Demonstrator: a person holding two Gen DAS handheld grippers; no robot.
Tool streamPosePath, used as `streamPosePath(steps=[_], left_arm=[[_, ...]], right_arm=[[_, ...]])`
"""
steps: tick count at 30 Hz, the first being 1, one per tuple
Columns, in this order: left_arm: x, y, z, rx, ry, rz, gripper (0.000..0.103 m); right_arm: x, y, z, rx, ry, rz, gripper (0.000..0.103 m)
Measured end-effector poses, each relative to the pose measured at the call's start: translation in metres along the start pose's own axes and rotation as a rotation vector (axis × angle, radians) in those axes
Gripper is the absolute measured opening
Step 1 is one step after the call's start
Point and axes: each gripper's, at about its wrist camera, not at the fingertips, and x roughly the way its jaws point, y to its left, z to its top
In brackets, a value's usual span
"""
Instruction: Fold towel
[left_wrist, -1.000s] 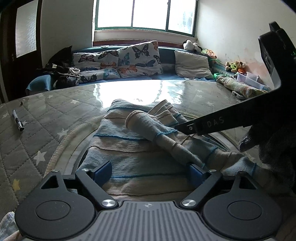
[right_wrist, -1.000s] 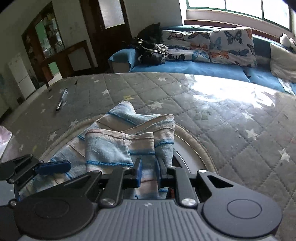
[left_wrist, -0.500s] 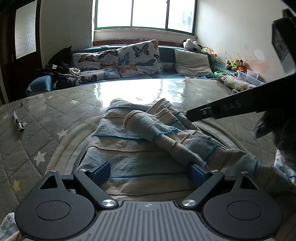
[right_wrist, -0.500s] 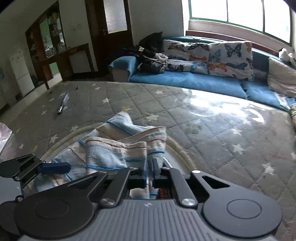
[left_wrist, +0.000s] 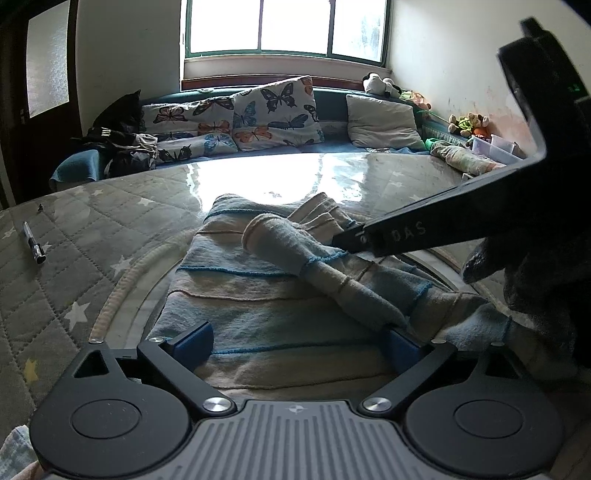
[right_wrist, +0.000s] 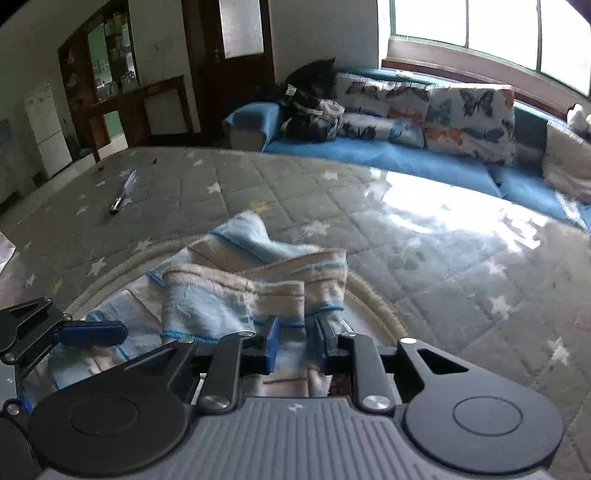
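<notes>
**One striped towel, two pairs of tongs on a star-quilted tabletop**

A single blue-and-beige striped terry towel (left_wrist: 258, 295) lies partly folded on a grey quilted tabletop (left_wrist: 74, 236) printed with pale stars and covered by a glossy clear sheet, inside one curved beige ring. One upper layer of the towel is doubled over into a loose roll that runs diagonally across the flat lower layer.

The left tongs (left_wrist: 299, 341) rest low at the towel's near edge with their two blue-padded fingers (left_wrist: 194, 341) spread wide apart, cloth lying between them but not pinched. The right tongs (right_wrist: 295, 343) have their two blue pads drawn close together, with a bunched fold of the towel standing between them; the pads look slightly parted around the cloth, and whether they press it cannot be told for certain. From the left wrist view the right tongs' black arm reaches in from the right above the roll, with a dark-gloved hand (left_wrist: 517, 266) behind it.

One black pen (left_wrist: 34, 243) lies well apart from the towel toward the table's left side. Beyond the tabletop stands one blue sofa (right_wrist: 369, 155) carrying three butterfly-print cushions (left_wrist: 277, 107) and one plain beige cushion (left_wrist: 380, 122), with one heap of dark clothing (left_wrist: 122, 140) at its left end. Three window panes (left_wrist: 288, 26) show above.
</notes>
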Motion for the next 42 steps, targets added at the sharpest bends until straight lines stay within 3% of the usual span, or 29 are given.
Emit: streamPosePath(steps=[4,7,13,30,37,39,42], left_arm=[[0.0,-0.001,-0.001,0.01,0.006,0.004,0.101],[0.001,-0.002,-0.002,0.018,0.011,0.007,0.103],[0.004,-0.007,0.001,0.033,0.017,0.019,0.103],[0.006,-0.008,-0.001,0.043,0.02,0.026,0.103],[0.005,-0.008,-0.001,0.042,0.02,0.032,0.103],[0.005,-0.008,-0.001,0.043,0.02,0.031,0.103],[0.005,-0.008,-0.001,0.043,0.02,0.031,0.103]], right_arm=[[0.004,-0.002,0.0,0.007,0.008,0.017,0.021],[0.0,-0.002,-0.001,-0.012,0.006,0.018,0.005],[-0.022,-0.002,0.0,-0.008,-0.05,-0.028,0.002],[-0.094,-0.07,0.004,-0.052,-0.125,-0.42,0.002],[-0.09,-0.116,-0.025,0.026,-0.036,-0.519,0.005],[-0.1,-0.127,-0.039,0.062,-0.019,-0.516,0.006],[-0.129,-0.138,-0.066,0.16,0.004,-0.428,0.012]])
